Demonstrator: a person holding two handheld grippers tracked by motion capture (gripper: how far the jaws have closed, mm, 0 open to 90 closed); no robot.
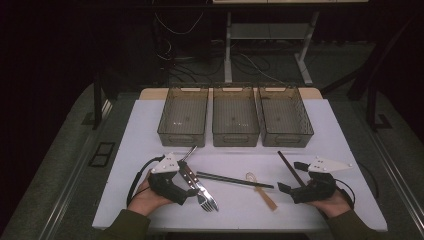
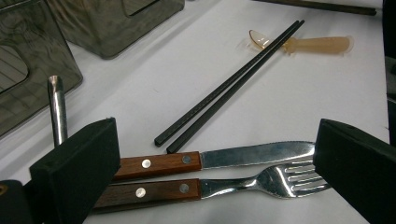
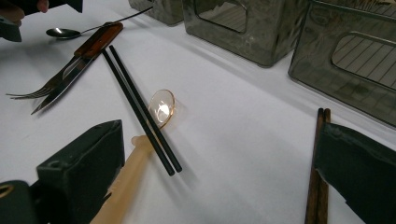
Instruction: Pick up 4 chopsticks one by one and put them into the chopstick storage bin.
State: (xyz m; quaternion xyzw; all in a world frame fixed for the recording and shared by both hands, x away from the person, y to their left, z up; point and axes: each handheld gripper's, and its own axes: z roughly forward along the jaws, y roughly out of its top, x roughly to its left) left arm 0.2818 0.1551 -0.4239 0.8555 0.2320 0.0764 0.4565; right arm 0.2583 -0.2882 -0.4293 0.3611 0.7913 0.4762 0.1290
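Observation:
My left gripper (image 1: 189, 186) (image 2: 215, 163) stands open low over the table. Between its jaws lie a wooden-handled knife (image 2: 252, 154) and fork (image 2: 280, 179), side by side and untouched. A metal spoon (image 2: 57, 109) lies by its left jaw. My right gripper (image 1: 292, 176) (image 3: 224, 163) is open too, with bare table between its jaws. A pair of black chopsticks (image 1: 235, 180) (image 3: 135, 102) lies across a clear amber spoon (image 1: 260, 190) (image 3: 161, 107), whose handle runs beside the right gripper's left jaw. Brown chopsticks (image 1: 290, 167) (image 3: 317, 186) lie by its right jaw.
Three translucent grey bins stand in a row at the back of the white table: left (image 1: 181, 137), middle (image 1: 235, 137), right (image 1: 287, 139). Bare table lies between the bins and the cutlery. The person's hands rest near the front edge.

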